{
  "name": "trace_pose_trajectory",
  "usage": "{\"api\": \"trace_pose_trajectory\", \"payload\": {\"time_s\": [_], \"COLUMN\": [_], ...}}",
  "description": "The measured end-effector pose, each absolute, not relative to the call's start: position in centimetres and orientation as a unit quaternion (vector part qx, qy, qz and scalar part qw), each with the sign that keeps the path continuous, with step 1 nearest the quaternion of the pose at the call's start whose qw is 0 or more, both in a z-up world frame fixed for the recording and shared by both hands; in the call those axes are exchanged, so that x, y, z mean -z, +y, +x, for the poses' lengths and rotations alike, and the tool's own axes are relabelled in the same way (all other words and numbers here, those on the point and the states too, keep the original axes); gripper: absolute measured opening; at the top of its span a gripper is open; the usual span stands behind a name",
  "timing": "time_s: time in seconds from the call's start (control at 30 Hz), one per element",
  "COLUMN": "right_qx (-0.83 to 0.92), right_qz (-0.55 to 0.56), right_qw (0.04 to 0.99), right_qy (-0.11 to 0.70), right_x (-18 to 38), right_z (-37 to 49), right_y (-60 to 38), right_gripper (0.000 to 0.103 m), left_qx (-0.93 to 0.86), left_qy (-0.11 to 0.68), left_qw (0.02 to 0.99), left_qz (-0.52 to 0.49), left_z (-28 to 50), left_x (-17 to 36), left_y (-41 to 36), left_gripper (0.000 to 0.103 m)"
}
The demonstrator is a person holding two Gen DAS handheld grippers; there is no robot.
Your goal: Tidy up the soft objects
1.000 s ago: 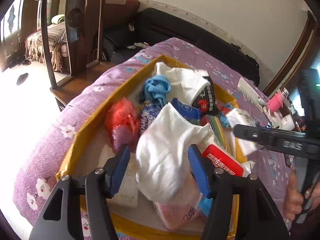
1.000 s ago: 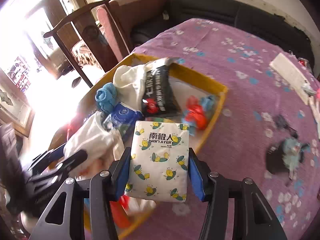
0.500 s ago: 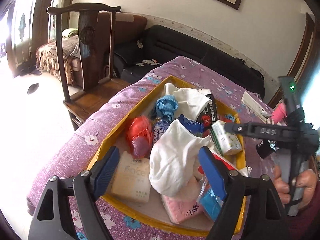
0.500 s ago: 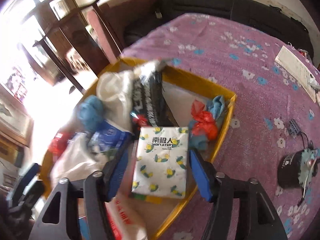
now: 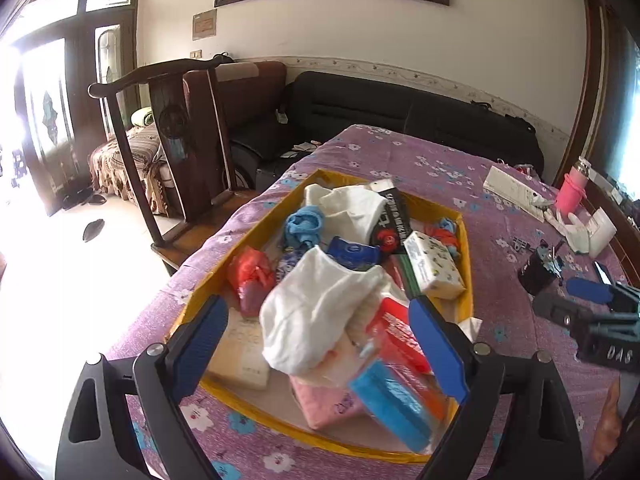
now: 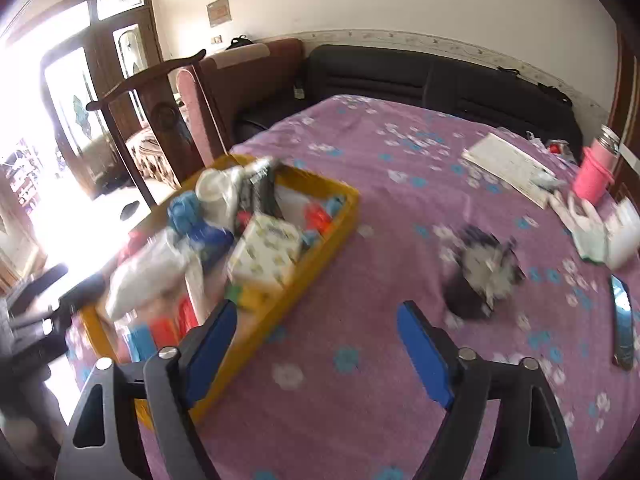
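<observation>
A yellow tray on the purple flowered tablecloth holds several soft things: a white cloth, a lemon-print tissue pack, a red bag, a blue cloth, a pink pack. My left gripper is open and empty above the tray's near end. My right gripper is open and empty over the tablecloth, right of the tray; the tissue pack lies in the tray. The right gripper also shows in the left wrist view.
A dark round object, a phone, a pink cup, white papers and white packs lie on the table's right side. A wooden chair and a black sofa stand behind the table.
My right gripper opened, left the tissue pack in the tray and pulled back right over the tablecloth. My left gripper opened off the white cloth and drew back and up.
</observation>
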State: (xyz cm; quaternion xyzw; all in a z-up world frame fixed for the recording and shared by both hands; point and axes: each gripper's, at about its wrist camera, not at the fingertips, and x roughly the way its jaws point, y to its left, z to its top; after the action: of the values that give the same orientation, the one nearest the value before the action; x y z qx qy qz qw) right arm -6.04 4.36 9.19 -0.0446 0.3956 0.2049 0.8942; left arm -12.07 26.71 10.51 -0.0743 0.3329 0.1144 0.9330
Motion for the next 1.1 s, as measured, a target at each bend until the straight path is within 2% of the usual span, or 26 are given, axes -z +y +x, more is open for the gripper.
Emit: {"api": "trace_pose_trajectory", "payload": {"time_s": [0.27, 0.8, 1.03, 1.1], "right_qx": [-0.184, -0.162, -0.154, -0.151], "right_qz": [-0.051, -0.018, -0.017, -0.023], "right_qw": [0.904, 0.909, 0.912, 0.915], "right_qy": [0.383, 0.383, 0.378, 0.374], "right_x": [-8.1, -6.5, -6.4, -6.5], "right_z": [-8.8, -10.8, -11.4, -11.7], "right_y": [0.2, -5.6, -6.6, -6.6], "right_gripper": [0.087, 0.087, 0.087, 0.087], "left_qx": [-0.121, -0.122, -0.137, -0.15], "left_qy": [0.329, 0.318, 0.282, 0.261], "left_qw": [0.936, 0.94, 0.949, 0.953], "left_qz": [-0.026, 0.032, 0.032, 0.03], "left_z": [-12.4, -12.3, -13.4, -14.1], "left_x": [-11.5, -12.6, -13.6, -14.2], "left_y": [22.2, 16.0, 15.3, 15.4], "left_gripper": [0.096, 0.097, 0.097, 0.1]}}
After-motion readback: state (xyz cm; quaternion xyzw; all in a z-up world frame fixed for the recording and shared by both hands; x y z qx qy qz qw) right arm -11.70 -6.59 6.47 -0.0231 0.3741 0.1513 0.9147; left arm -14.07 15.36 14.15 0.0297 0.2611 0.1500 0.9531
